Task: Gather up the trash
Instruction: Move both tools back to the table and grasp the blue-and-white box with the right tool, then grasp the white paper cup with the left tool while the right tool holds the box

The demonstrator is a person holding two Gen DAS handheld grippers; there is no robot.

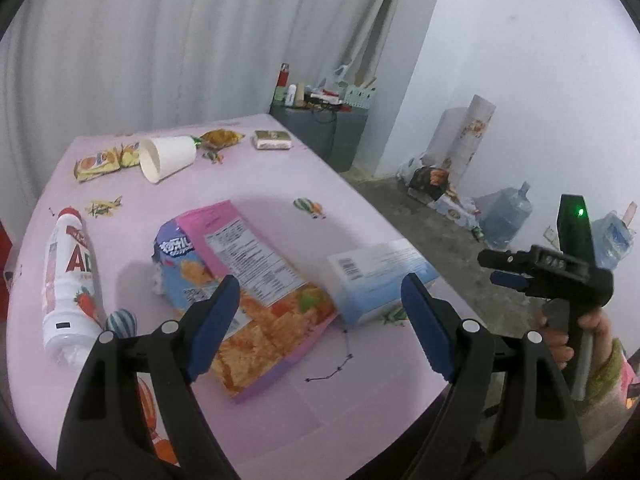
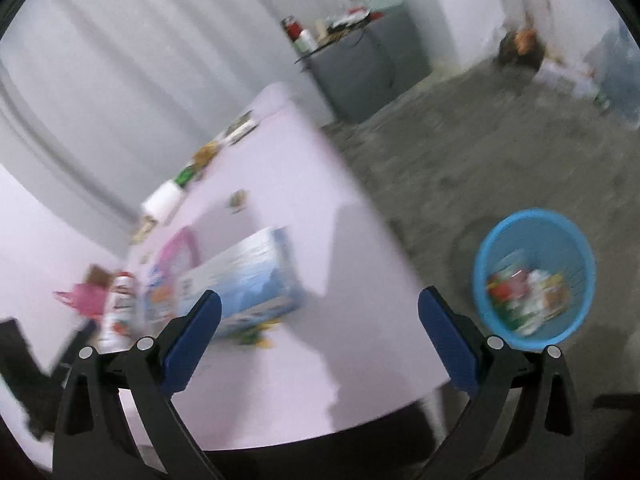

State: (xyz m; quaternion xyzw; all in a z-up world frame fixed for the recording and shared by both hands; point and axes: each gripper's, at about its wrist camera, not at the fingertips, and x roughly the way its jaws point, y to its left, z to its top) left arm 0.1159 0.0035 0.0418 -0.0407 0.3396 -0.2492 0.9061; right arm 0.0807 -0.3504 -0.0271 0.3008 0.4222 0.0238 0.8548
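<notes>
Trash lies all over my pink table (image 1: 280, 184): a snack bag (image 1: 256, 292), a blue box (image 1: 380, 280) just beside it, a white bottle (image 1: 70, 280) and a tipped paper cup (image 1: 166, 158). My left gripper (image 1: 320, 324) is wide with nothing in it. My right gripper (image 2: 320, 340) is wide and empty too. More trash sits in the blue basket (image 2: 534, 276) on the floor.

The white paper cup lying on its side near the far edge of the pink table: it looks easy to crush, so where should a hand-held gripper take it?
Grip the white paper cup across its narrower closed end, coming down from above. It lies tipped over, its open mouth facing the camera, and that rim looks likeliest to buckle.
</notes>
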